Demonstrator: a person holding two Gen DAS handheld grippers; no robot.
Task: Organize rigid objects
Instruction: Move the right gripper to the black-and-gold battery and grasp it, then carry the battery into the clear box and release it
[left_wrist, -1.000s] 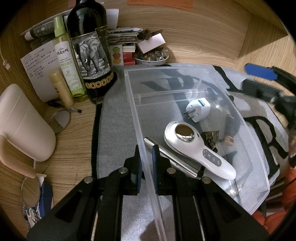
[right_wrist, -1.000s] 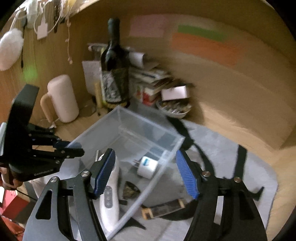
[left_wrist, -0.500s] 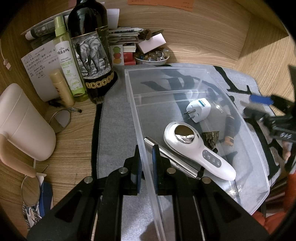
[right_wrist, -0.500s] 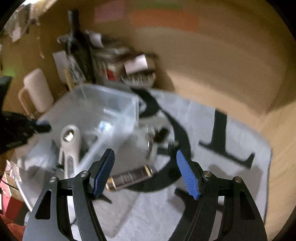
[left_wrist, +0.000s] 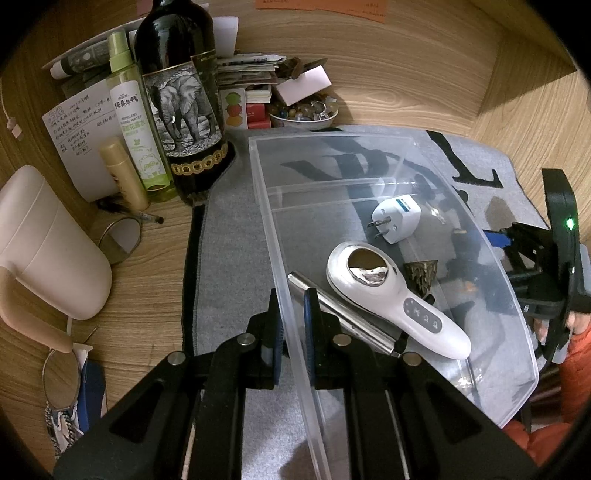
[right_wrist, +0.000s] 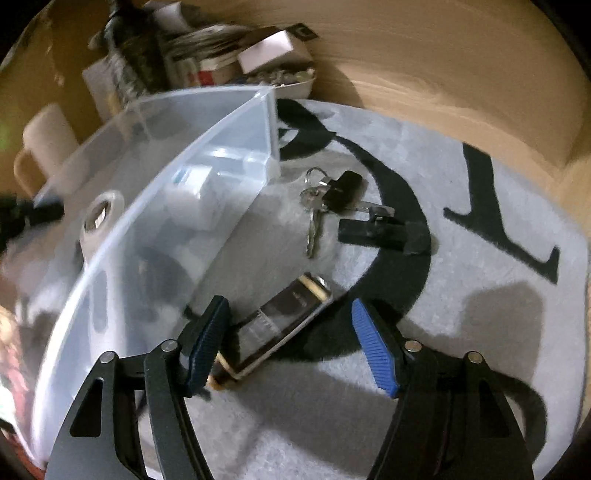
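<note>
A clear plastic bin (left_wrist: 275, 236) lies on a grey mat. My left gripper (left_wrist: 290, 325) is shut on its near wall. Inside lie a white handheld device (left_wrist: 391, 295), a white plug adapter (left_wrist: 397, 218), a metal bar (left_wrist: 343, 314) and a small dark ornament (left_wrist: 421, 275). My right gripper (right_wrist: 291, 343) is open, low over the mat beside the bin (right_wrist: 155, 206), with a dark glass bottle with gold ends (right_wrist: 277, 328) between its fingers. A key bunch with black fobs (right_wrist: 332, 199) lies just beyond. The right gripper (left_wrist: 502, 238) also shows behind the bin's far wall.
A wine bottle (left_wrist: 181, 99), green spray bottle (left_wrist: 135, 122), tan tube (left_wrist: 123, 173), papers and a bowl of trinkets (left_wrist: 303, 114) crowd the back of the wooden desk. A cream jug (left_wrist: 44, 243) and glasses (left_wrist: 118, 236) sit at left. Wooden walls close the back and right.
My right gripper has swung from above the bin down to the mat beside it, around the dark bottle. My left gripper has stayed clamped on the bin wall.
</note>
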